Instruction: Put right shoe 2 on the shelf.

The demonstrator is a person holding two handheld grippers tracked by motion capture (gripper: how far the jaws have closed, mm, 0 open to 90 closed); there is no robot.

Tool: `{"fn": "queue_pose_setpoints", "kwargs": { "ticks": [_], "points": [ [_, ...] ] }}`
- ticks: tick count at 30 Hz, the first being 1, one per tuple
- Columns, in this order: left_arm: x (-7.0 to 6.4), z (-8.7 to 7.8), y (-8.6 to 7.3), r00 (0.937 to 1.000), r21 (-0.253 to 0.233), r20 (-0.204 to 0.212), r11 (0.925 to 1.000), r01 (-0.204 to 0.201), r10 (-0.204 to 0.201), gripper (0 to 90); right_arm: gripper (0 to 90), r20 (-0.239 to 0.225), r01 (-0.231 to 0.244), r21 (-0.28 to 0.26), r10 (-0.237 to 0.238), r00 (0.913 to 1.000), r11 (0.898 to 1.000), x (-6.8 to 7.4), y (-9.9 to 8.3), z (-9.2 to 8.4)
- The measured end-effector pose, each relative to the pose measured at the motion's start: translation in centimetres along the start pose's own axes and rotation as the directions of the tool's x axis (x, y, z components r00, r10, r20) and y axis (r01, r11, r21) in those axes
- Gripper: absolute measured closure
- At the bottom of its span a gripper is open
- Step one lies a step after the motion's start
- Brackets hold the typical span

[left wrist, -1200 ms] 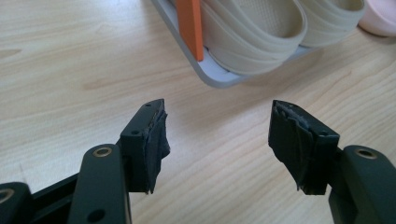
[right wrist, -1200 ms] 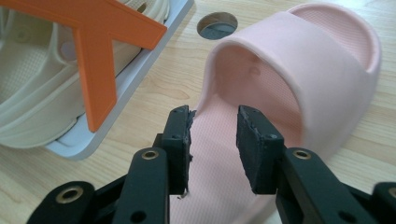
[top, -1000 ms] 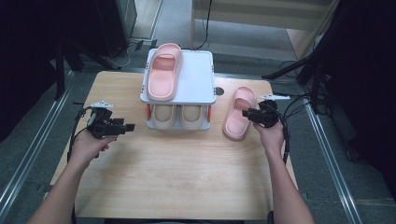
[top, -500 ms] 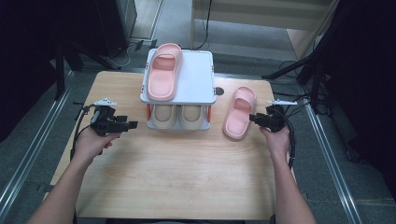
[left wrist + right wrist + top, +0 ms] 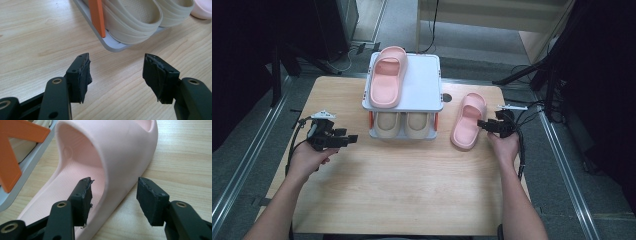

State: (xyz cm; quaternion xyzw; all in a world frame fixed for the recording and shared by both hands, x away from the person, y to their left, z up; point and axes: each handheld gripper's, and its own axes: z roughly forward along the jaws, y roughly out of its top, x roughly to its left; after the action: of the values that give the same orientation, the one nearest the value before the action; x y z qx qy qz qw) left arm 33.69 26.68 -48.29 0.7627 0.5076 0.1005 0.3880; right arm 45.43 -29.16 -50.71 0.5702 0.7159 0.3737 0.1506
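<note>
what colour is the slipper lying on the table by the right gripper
Pale pink slipper, clearest in the right gripper view.

No writing, label or number can be read anywhere. The pink slippers (image 5: 468, 121), rack (image 5: 427, 82) and table (image 5: 412, 195) carry none

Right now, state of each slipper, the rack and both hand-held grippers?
Pink slipper on table: flat, sole down, right of the rack; its side wall sits between open pads.
Pink slipper on rack: lying on the top shelf.
Beige slippers: paired on the lower shelf.
Rack: upright.
Right hand-held gripper: open, jaws just opened.
Left hand-held gripper: open, empty.
</note>
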Motion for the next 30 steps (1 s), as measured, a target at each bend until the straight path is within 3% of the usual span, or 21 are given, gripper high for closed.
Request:
{"fn": "queue_pose_setpoints", "kwargs": {
  "ticks": [30],
  "points": [
    [0.2, -1.8, -2.3, 0.9983, 0.014, -0.054, 0.9996, 0.023, -0.022, 38.7, 46.0, 0.058, -0.031, 0.014, 0.03, 0.9979, 0.999, -0.3, 1.4, 3.3]
  ]
}}
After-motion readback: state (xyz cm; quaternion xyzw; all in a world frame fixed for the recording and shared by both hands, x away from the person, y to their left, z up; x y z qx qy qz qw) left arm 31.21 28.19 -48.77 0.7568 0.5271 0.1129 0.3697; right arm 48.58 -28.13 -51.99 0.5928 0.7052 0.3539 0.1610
